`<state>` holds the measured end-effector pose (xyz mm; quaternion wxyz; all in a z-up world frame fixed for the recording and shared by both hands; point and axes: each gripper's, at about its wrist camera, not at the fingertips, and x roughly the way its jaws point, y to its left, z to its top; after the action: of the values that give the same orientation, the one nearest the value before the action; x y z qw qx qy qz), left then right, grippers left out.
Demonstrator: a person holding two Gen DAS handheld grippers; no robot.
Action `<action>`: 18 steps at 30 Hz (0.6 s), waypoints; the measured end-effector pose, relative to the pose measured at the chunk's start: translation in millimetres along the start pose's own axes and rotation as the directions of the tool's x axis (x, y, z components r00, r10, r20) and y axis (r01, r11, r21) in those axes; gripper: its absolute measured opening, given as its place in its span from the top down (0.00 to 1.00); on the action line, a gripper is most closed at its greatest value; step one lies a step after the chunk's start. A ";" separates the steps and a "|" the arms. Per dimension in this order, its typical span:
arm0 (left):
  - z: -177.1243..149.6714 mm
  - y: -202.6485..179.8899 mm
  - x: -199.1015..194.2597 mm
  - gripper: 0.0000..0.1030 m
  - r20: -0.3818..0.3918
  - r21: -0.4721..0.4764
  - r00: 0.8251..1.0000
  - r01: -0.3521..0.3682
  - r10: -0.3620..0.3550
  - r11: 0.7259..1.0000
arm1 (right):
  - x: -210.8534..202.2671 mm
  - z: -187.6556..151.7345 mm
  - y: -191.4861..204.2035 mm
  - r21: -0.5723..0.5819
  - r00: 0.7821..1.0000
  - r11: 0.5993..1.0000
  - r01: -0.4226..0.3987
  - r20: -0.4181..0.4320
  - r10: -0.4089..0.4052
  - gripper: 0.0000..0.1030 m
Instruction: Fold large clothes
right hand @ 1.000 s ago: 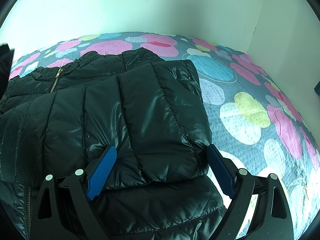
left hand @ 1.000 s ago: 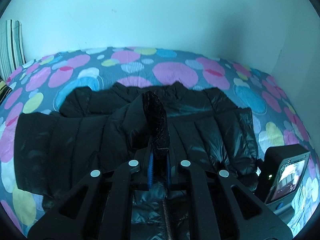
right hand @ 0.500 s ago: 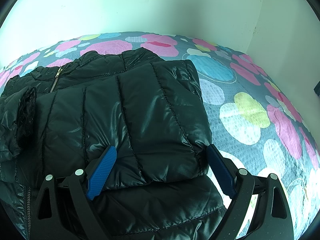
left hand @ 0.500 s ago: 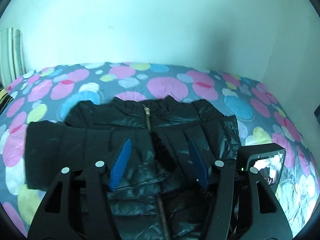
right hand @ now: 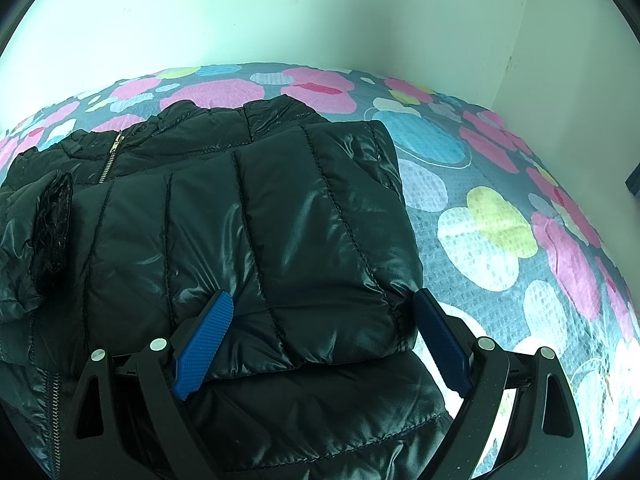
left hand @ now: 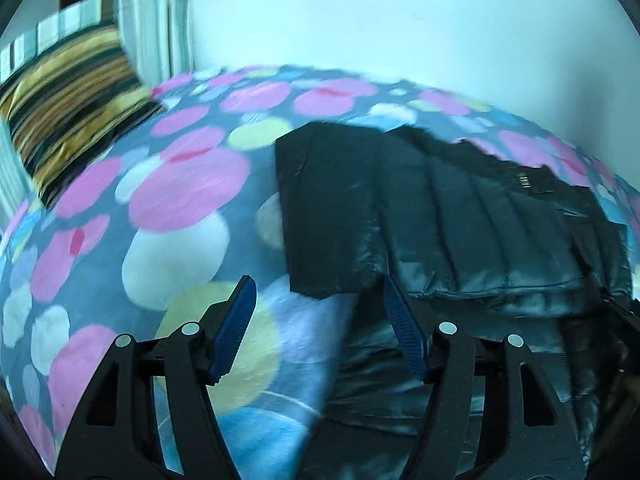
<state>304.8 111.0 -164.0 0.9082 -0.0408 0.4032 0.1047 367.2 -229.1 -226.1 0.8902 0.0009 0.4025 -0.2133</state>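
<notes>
A black quilted puffer jacket (right hand: 260, 240) lies on the bed, zipper up, with both sleeves folded across its front. In the left wrist view the jacket (left hand: 460, 224) fills the right half, its folded left edge near the middle. My left gripper (left hand: 318, 288) is open and empty, its jaws on either side of the folded edge's lower corner. My right gripper (right hand: 324, 300) is open, its blue pads (right hand: 204, 340) on either side of the folded right sleeve's end, not closed on it.
The bed has a dotted bedspread (left hand: 168, 208) in pink, blue and yellow, also seen in the right wrist view (right hand: 500, 220). A striped pillow (left hand: 64, 96) leans at the far left corner. White walls (right hand: 280, 12) border the bed behind and to the right.
My left gripper opened, let go of the left sleeve cuff onto the jacket front, then swung left toward the jacket's left edge. My right gripper has not moved.
</notes>
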 end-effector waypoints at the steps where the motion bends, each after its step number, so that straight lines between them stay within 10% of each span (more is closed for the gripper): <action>1: -0.8 3.3 3.7 0.36 -0.007 -0.010 1.000 -0.002 0.001 1.000 | 0.0 0.4 -0.2 -0.002 1.000 1.000 0.002 0.001 -0.002 0.13; 18: -19.8 -0.8 16.6 0.36 -0.044 0.025 0.999 -0.028 0.029 0.999 | -19.4 4.8 -0.2 -0.043 0.999 0.999 0.019 0.050 -0.017 0.13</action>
<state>301.5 109.7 -189.6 0.8978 -0.0264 0.4252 0.1117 359.2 -222.8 -208.8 0.8977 -0.0273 0.3850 -0.2126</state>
